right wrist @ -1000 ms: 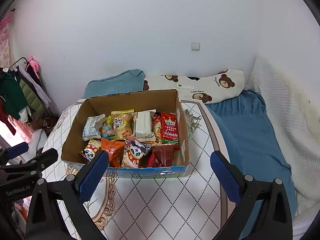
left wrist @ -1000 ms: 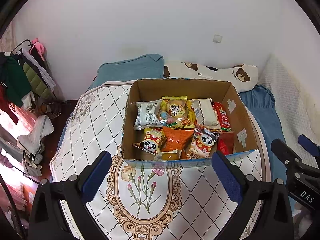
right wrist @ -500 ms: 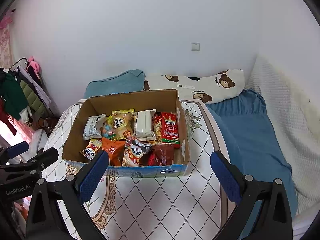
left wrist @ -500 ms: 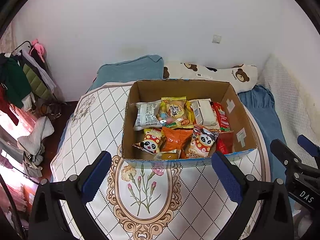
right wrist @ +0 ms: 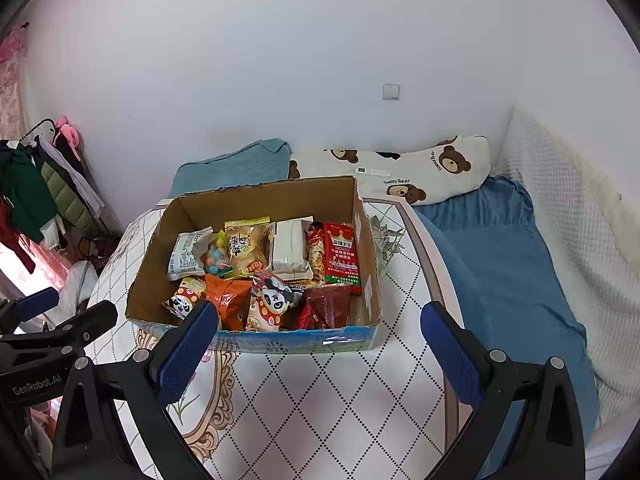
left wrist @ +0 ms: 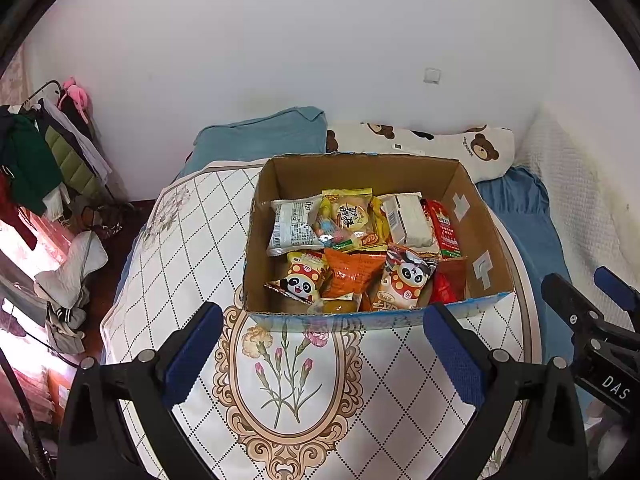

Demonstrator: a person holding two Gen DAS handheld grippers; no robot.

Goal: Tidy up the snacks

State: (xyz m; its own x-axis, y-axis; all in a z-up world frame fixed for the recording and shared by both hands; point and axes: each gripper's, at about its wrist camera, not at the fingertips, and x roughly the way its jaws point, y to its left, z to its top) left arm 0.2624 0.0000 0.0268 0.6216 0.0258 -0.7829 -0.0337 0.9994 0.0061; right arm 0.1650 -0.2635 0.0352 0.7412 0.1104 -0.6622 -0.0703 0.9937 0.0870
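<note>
A: Hovering low in the frame, the left claw [left wrist: 320,344] spreads wide, empty, both blue pads aimed at the cardboard box [left wrist: 372,316] at centre.

B: And the right claw [right wrist: 318,350]?

A: Wide and empty too, level, just short of the box. Snack packets [right wrist: 260,268] fill the box, which sits on the patterned bench [right wrist: 312,400], centre frame.

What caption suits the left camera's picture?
Open left gripper hovers before a cardboard box of snack packets on a floral tablecloth.

Matt cardboard box [left wrist: 362,178], glossy snack packets [left wrist: 352,270]
</note>
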